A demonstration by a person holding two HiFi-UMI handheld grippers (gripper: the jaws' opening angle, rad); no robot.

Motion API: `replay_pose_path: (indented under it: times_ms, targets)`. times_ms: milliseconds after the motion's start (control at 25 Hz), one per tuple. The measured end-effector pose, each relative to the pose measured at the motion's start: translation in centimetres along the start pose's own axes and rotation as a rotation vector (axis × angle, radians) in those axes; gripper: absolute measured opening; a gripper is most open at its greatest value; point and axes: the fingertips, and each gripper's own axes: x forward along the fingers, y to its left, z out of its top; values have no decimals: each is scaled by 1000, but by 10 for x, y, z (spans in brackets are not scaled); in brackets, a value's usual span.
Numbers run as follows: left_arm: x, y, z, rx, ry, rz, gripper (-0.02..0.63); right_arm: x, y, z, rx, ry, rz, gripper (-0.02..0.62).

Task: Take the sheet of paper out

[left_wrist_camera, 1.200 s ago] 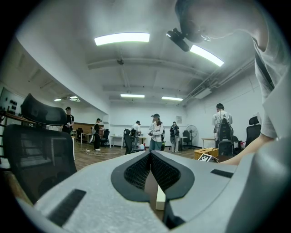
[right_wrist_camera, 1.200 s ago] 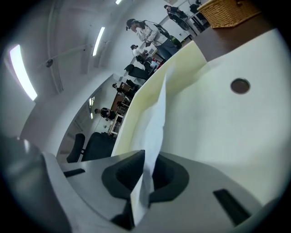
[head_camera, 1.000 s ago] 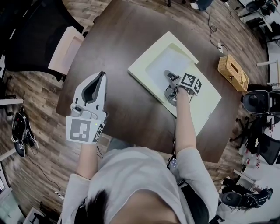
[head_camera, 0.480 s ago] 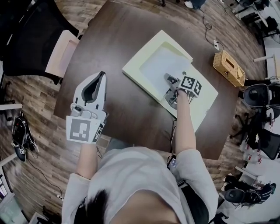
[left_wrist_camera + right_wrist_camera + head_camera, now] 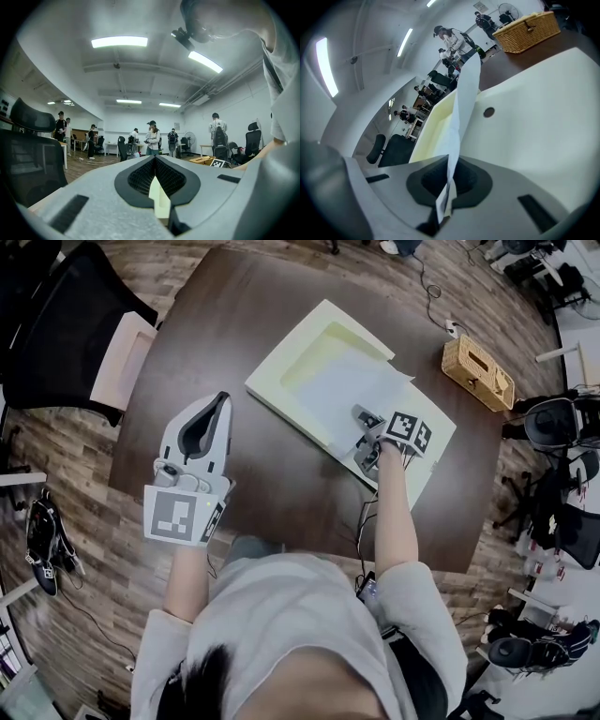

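The right gripper has its jaws clamped together on the near edge of the sheet of paper, and from its own view the sheet rises out of the pinch as a thin white ribbon, edge-on, running away over the open file case. The far part of the sheet lies across the shallow tray half of the case, while the held edge is lifted clear over the flat flap. The sheet's length runs from the pinch away towards the far left of the table, so I'd judge the way out is a pull back along that line, towards the person and slightly upward, to clear the tray's rim. The right hand is the one that matters. The left gripper hangs well apart at the table's near left edge, its jaws closed together on nothing, pointing out level into the room
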Motion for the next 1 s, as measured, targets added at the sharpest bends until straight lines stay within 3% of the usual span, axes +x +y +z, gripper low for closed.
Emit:
replay_pose_path:
  times_ms: [640, 1000]
  targets:
    - [-16, -52, 27, 30, -38, -4, 8, -79, 7, 1, -164, -74, 15, 14]
    - [-30, -84, 43, 51, -64, 6, 8, -119, 17, -3, -310, -97, 4, 14]
